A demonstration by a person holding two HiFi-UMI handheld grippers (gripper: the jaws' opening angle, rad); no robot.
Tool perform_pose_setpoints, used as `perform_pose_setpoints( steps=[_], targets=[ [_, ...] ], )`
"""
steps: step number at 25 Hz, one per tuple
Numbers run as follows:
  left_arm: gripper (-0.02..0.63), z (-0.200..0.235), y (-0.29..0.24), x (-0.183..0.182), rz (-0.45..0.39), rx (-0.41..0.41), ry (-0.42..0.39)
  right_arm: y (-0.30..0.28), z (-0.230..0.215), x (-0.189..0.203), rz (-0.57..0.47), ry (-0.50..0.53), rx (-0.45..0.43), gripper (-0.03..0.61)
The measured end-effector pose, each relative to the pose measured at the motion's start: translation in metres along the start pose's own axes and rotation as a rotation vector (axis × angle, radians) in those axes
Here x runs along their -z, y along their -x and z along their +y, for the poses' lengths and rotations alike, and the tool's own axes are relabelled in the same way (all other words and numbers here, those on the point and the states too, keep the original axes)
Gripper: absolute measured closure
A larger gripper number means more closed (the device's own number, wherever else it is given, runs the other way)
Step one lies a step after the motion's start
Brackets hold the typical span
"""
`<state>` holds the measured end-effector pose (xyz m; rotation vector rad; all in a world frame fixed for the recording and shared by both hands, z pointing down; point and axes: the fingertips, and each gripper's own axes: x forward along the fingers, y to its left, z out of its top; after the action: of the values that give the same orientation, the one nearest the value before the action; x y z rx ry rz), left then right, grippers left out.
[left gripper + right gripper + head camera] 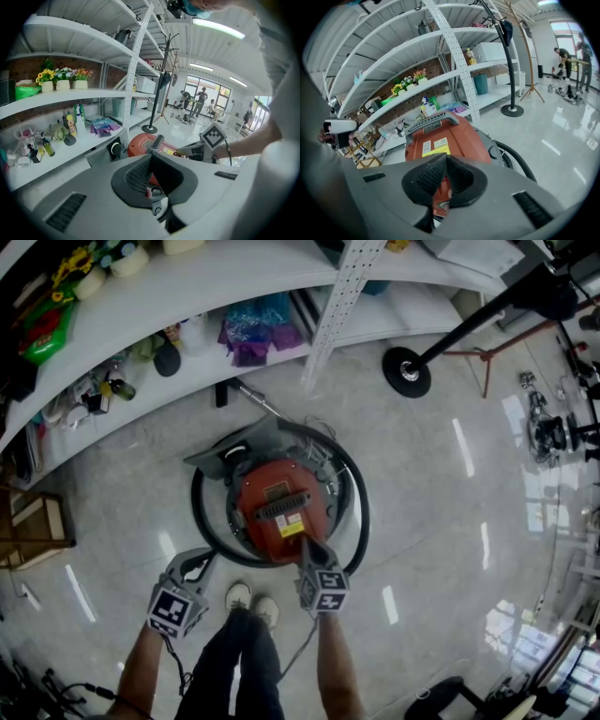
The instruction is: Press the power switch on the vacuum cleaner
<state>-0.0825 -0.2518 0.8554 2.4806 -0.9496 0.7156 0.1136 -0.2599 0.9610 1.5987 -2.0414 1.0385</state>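
A red vacuum cleaner (272, 507) with a black handle stands on the glossy floor, and its black hose (361, 512) loops around it. My right gripper (308, 546) is shut, its tip down on the rear of the red lid beside the yellow label (292, 527). In the right gripper view the lid (454, 138) fills the space beyond the shut jaws, and a small round part (443, 205) shows just beneath them. My left gripper (194, 565) hangs shut to the left of the vacuum, over the hose loop. From the left gripper view I see the vacuum (143, 143) and the right gripper (182, 151).
White shelves (187, 296) with bottles, flower pots and bags curve behind the vacuum. A coat stand's round base (406, 371) sits at the back right. A wooden crate (33, 526) is at the left. The person's shoes (251, 601) stand just behind the vacuum.
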Motion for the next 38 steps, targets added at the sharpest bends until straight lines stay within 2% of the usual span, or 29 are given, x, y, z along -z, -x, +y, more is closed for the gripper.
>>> perform_pose_setpoints(
  steps=[23, 30, 38],
  targets=[
    [0.606, -0.002, 0.000, -0.007, -0.006, -0.001, -0.009, 0.000, 0.001, 0.000, -0.009, -0.028, -0.026, 0.566],
    [0.607, -0.010, 0.006, -0.014, -0.014, -0.004, -0.017, 0.017, 0.009, -0.009, -0.024, -0.024, -0.041, 0.566],
    [0.607, -0.025, 0.018, -0.040, -0.046, 0.001, -0.039, 0.051, 0.017, -0.026, -0.046, -0.001, -0.041, 0.566]
  ],
)
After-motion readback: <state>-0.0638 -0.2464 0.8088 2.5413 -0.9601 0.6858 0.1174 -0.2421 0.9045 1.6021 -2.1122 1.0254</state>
